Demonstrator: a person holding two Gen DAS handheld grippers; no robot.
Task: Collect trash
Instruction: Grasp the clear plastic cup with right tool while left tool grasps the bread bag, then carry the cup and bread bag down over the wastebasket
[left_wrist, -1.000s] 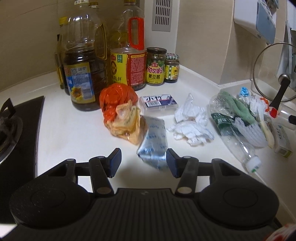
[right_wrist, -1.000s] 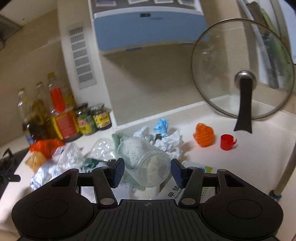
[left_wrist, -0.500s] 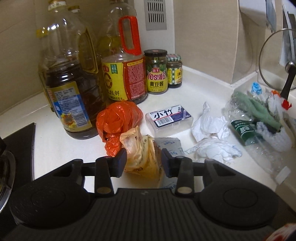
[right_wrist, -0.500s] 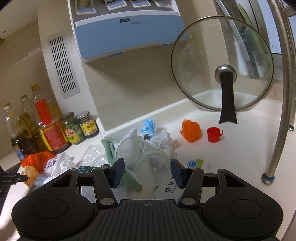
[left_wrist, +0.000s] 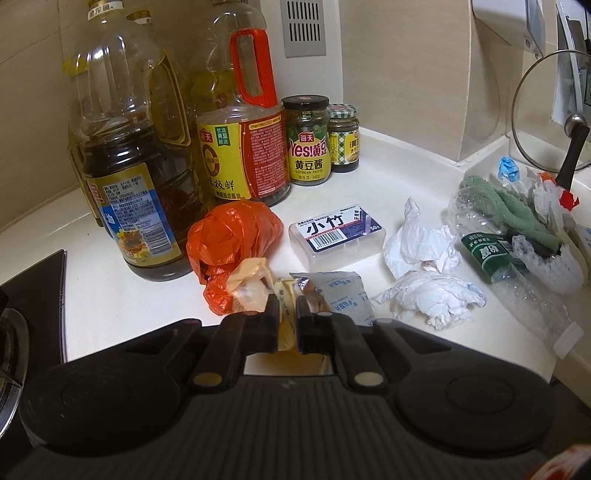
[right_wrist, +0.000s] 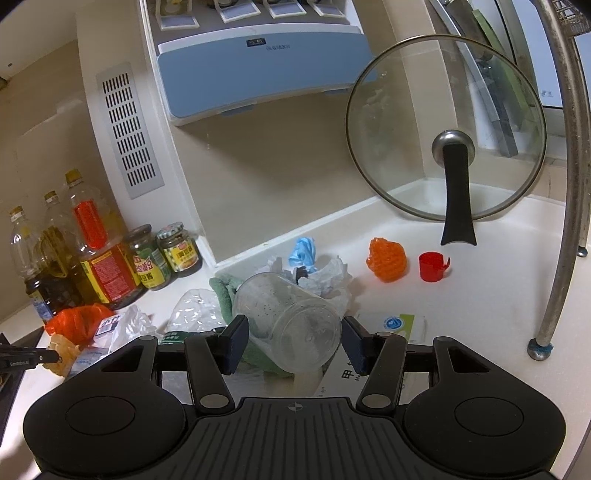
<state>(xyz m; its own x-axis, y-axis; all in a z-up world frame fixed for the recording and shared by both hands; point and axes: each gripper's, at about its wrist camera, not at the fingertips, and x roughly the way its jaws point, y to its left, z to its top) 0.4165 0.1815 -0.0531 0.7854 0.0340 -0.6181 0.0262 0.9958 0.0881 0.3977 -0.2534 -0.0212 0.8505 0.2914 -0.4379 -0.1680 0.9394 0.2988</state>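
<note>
Just crinkly yellow plastic bag (left_wrist: 251, 286), pinched.

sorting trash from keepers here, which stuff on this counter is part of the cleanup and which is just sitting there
Trash to collect:
- yellow bag, pinched in the left gripper
- orange bag
- crumpled tissues
- clear cup between the right gripper fingers

Just sitting there:
- oil bottles
- sauce jars
- glass lid

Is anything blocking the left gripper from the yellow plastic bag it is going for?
No. The left gripper has just been closing and its pads already pinch the yellow plastic bag; the orange bag and foil pouch only lie beside it.
</note>
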